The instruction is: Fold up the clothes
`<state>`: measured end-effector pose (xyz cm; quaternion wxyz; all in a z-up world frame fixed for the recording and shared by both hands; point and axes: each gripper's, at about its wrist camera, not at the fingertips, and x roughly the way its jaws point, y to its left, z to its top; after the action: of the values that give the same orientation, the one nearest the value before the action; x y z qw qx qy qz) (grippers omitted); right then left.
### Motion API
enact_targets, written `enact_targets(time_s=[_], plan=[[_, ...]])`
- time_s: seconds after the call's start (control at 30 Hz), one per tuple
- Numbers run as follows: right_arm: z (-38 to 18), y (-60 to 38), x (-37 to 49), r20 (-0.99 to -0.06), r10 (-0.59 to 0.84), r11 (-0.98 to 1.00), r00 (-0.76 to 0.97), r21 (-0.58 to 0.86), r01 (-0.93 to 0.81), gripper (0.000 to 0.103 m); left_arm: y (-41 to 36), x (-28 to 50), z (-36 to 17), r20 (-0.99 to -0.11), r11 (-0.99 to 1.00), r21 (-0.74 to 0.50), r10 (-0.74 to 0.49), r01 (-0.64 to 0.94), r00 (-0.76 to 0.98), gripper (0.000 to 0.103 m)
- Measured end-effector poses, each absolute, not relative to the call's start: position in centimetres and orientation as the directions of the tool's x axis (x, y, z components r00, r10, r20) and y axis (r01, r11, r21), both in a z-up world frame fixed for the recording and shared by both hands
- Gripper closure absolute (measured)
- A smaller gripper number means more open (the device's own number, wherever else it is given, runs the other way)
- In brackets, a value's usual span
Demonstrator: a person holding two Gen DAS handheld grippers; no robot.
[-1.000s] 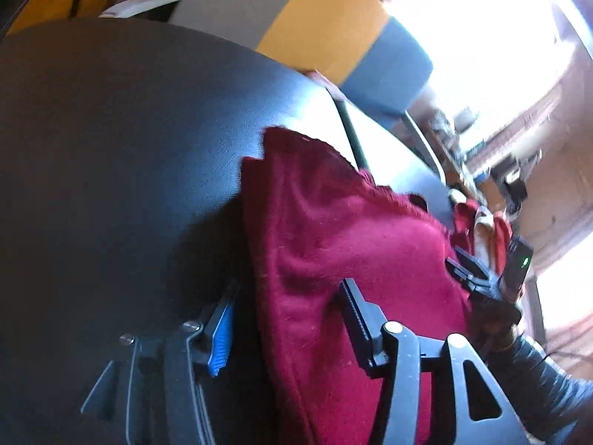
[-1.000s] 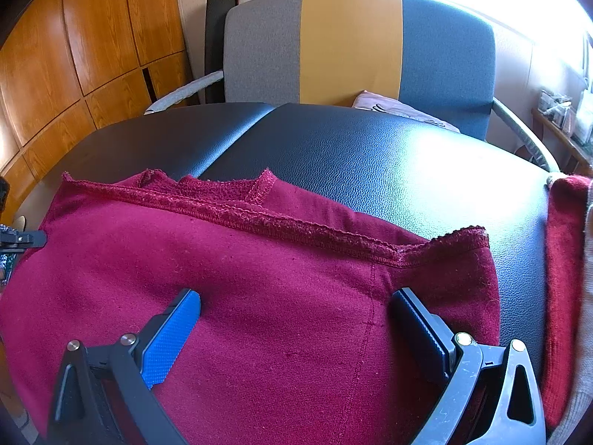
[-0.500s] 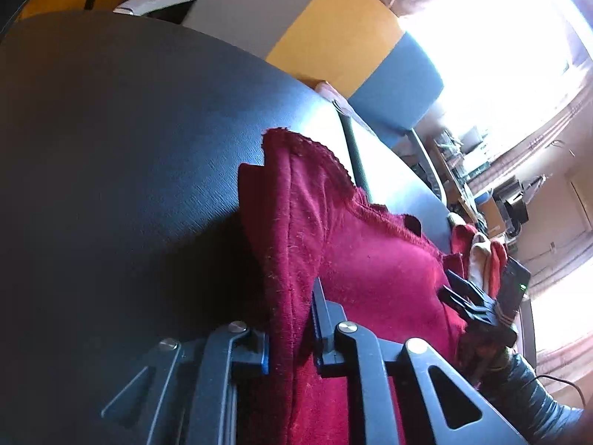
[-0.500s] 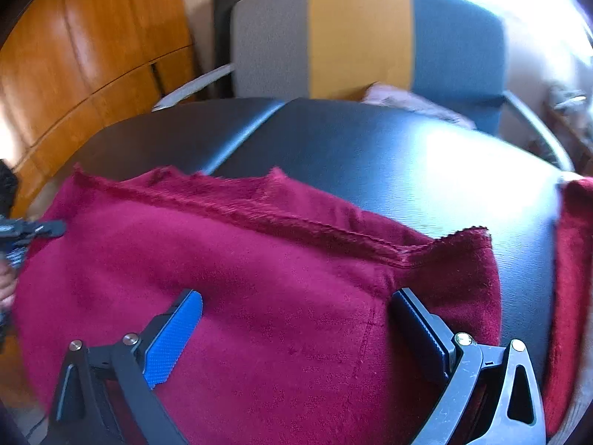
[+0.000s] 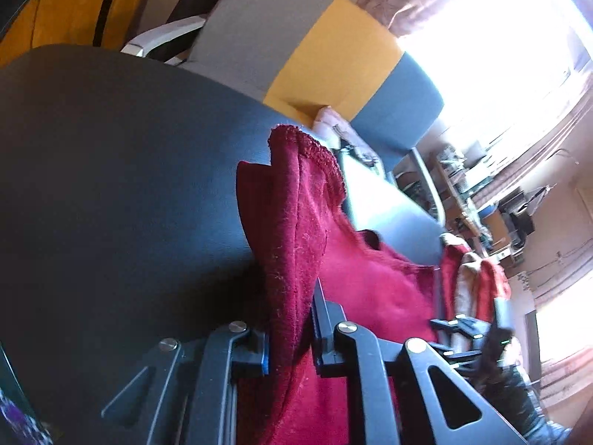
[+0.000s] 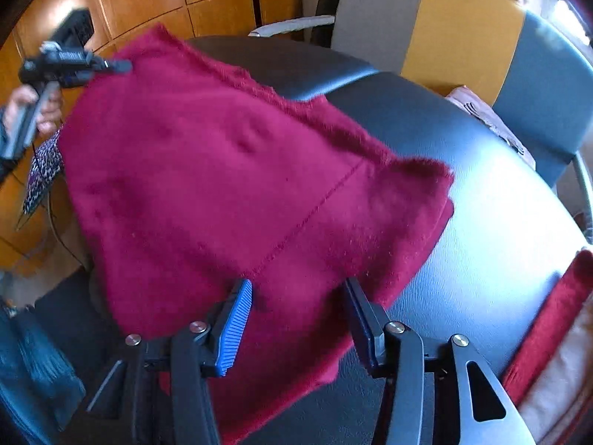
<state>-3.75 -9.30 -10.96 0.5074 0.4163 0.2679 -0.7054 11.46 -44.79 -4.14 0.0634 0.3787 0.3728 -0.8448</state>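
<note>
The crimson garment (image 6: 229, 170) hangs lifted above the black bench (image 6: 500, 230), stretched between both grippers; its lower portion is cut off behind the gripper frames in both views. The left gripper (image 5: 291, 337) has its fingers closed on a bunched edge of the cloth. The right gripper (image 6: 298, 319) has its fingers set apart with fabric draped between them; contact with the pads appears likely but is hidden by the cloth, so its grip cannot be confirmed. Motion blur softens the garment's far hem. The bench surface beyond the garment lies bare up to a striped chair (image 6: 456, 26). A second red-and-cream cloth pile (image 6: 556, 333) lies at the right bench edge.
</note>
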Motion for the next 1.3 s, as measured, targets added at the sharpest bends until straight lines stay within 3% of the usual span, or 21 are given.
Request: enact_targets(time_s=[0.33,0.7,0.93,1.1,1.3], plan=[[-12.2,-7.0,-3.5,-0.783,-0.606,-0.385,-0.139,0.136,0.913,0.048,-35.4,5.4,2.1,-0.533,-0.595,-0.764,0.366,0.248,-0.763,0.090],[-13.2,-4.9,-3.0,-0.691,-0.709,-0.410,-0.144,0.237,0.880,0.047,-25.4,-6.1,-2.9,-0.608,-0.534,-0.768,0.432,0.355,-0.666,0.090],[-13.4,-4.3,-2.9,-0.665,-0.735,-0.400,-0.132,0.269,0.876,0.047,-21.6,-9.1,-10.7,-0.701,-0.547,-0.708,0.469,0.447,-0.537,0.090],[-13.6,-4.0,-2.7,-0.659,-0.741,-0.398,-0.129,0.276,0.875,0.047,-21.4,-8.6,-11.8,-0.673,-0.510,-0.737,0.491,0.443,-0.553,0.088],[-13.8,-3.8,-2.4,-0.655,-0.746,-0.394,-0.123,0.284,0.874,0.047,-21.6,-7.1,-8.0,-0.599,-0.491,-0.796,0.553,0.355,-0.579,0.081]])
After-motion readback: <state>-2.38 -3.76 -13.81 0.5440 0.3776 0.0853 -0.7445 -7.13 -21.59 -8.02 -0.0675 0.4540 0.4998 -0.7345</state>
